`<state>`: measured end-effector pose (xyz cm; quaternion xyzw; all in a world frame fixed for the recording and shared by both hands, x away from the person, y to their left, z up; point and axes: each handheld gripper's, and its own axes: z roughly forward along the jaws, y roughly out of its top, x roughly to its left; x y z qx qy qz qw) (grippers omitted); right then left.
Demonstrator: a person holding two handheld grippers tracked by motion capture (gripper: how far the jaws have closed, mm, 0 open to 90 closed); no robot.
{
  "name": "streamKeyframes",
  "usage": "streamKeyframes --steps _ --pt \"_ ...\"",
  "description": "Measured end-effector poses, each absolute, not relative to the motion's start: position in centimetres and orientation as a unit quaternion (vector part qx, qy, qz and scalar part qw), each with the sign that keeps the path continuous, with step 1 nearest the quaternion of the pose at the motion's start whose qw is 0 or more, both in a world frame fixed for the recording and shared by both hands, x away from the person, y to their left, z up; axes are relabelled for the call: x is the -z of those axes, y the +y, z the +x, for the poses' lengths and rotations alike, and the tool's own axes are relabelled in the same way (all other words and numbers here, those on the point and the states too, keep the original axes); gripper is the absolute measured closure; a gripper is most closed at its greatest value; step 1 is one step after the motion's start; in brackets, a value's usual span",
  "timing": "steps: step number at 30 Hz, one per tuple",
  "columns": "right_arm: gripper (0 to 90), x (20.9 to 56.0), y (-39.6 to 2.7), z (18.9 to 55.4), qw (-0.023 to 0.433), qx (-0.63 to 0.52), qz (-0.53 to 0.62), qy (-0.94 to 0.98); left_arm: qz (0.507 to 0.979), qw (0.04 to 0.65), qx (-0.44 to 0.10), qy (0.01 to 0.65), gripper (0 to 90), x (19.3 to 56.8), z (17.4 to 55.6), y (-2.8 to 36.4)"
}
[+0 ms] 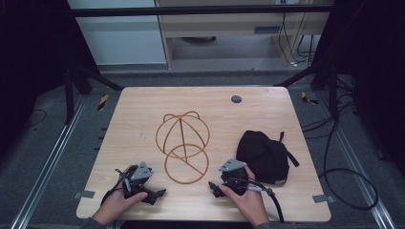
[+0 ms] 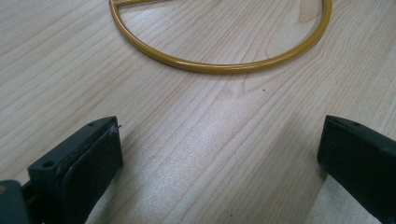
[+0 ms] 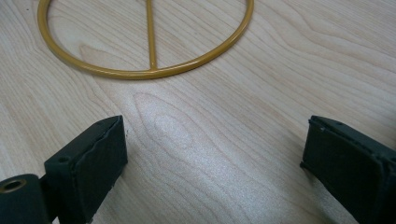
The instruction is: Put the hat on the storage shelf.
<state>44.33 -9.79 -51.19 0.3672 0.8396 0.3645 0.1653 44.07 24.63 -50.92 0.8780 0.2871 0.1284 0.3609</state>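
A gold wire stand [image 1: 184,145] with a round base ring and a domed wire frame sits in the middle of the wooden table [image 1: 138,107]. A black cap [image 1: 263,156] lies to its right. My left gripper [image 1: 159,193] rests on the table near the front edge, left of the ring, jaws wide apart and empty. The base ring [image 2: 219,65] curves just ahead of it. My right gripper [image 1: 212,187] rests right of the ring, beside the cap, open too. The ring and its crossbar [image 3: 150,37] lie ahead of its jaws.
A small dark round disc [image 1: 236,99] sits near the table's far edge. Cables [image 1: 344,186] trail over the floor to the right. Metal rails [image 1: 52,157] run along the table's sides. Bare wood lies between the two grippers and at the far left.
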Motion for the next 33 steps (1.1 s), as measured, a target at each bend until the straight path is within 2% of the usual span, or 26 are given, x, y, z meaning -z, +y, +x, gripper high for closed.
streamKeyframes --steps 13,17,29,33 --pt "6.2 51.2 -9.8 44.3 0.165 -0.364 0.370 0.839 0.878 0.361 -0.128 0.287 0.0 50.9 44.1 24.6" --pt "8.7 51.1 -9.6 43.7 0.171 -0.363 0.363 0.841 0.878 0.361 -0.129 0.287 0.0 50.9 44.1 24.6" --pt "9.5 48.2 -10.0 42.2 0.195 -0.385 0.361 0.826 0.878 0.361 -0.129 0.288 0.0 50.9 44.1 24.6" --pt "9.4 46.0 -10.7 42.0 0.214 -0.374 0.367 0.825 0.878 0.361 -0.129 0.288 0.0 50.9 44.1 24.6"
